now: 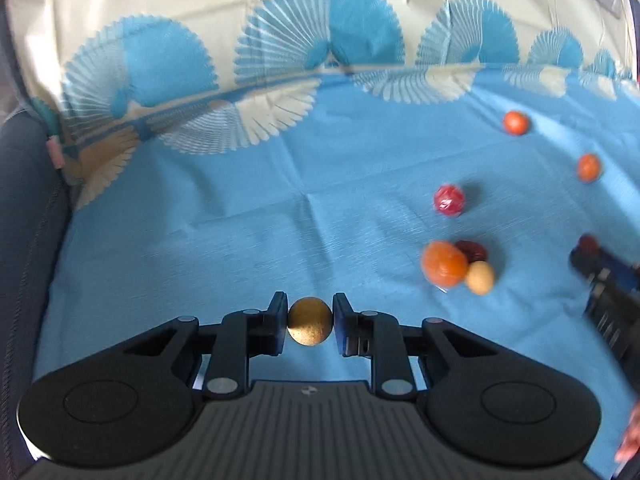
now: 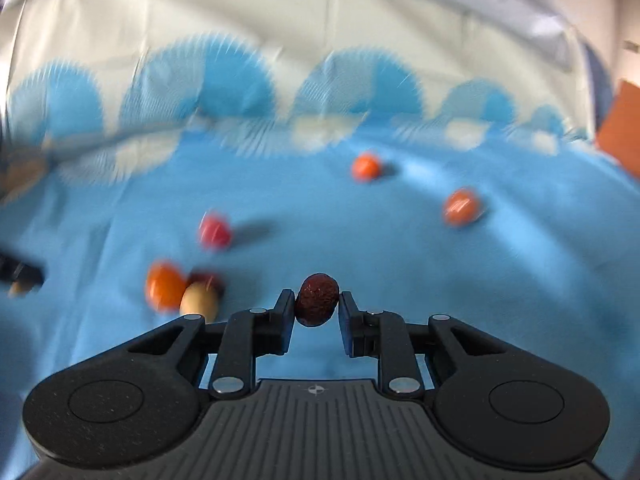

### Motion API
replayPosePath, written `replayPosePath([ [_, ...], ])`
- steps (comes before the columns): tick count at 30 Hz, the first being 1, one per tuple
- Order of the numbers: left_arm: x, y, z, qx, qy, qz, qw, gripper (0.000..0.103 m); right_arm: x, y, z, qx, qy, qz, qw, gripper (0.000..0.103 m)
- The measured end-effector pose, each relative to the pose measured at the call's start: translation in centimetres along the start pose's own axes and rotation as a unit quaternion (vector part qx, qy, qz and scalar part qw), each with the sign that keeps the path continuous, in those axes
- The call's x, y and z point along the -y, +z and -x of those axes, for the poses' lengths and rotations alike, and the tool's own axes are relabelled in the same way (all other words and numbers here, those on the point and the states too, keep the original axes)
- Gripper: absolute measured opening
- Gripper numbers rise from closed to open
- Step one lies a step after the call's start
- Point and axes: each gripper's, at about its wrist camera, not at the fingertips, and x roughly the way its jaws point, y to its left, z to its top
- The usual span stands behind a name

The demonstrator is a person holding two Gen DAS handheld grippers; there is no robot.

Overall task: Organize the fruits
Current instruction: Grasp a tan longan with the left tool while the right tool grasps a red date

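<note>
You've got the left gripper (image 1: 310, 322) clamped on a tan round fruit (image 1: 310, 321) and the right gripper (image 2: 317, 305) clamped on a dark red wrinkled fruit (image 2: 317, 299), but sorting's barely begun: loose fruit ahead, a three-fruit cluster (image 1: 456, 266) between both tongs.

It looked like a home, a living room most likely: ahead of the fingers a blue cloth (image 1: 200, 240) with pale fan patterns was draped up over soft furniture, and left of the fingers ran a grey upholstered cushion (image 1: 28, 208) with a stitched seam, as on a sofa
</note>
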Motion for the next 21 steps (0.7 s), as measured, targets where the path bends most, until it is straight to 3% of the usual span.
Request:
replayPosePath([
  [4,-1.9,-1.7,6.4,0.005,0.001,0.031,0.9995,0.026,1.6,1.6,6.1,0.036,0.037,-0.005,0.999,0.025],
  [12,-6.0,-9.2,18.8,0.005,0.032,0.065,0.9974,0.026,0.3,-0.4,19.8,0.013,0.156,0.041,0.987,0.025],
  [21,-8.3,-17.2,27.6,0.026,0.044,0.096,0.9940,0.026,-3.3,-1.6,29.8,0.016,0.251,0.075,0.965,0.025],
])
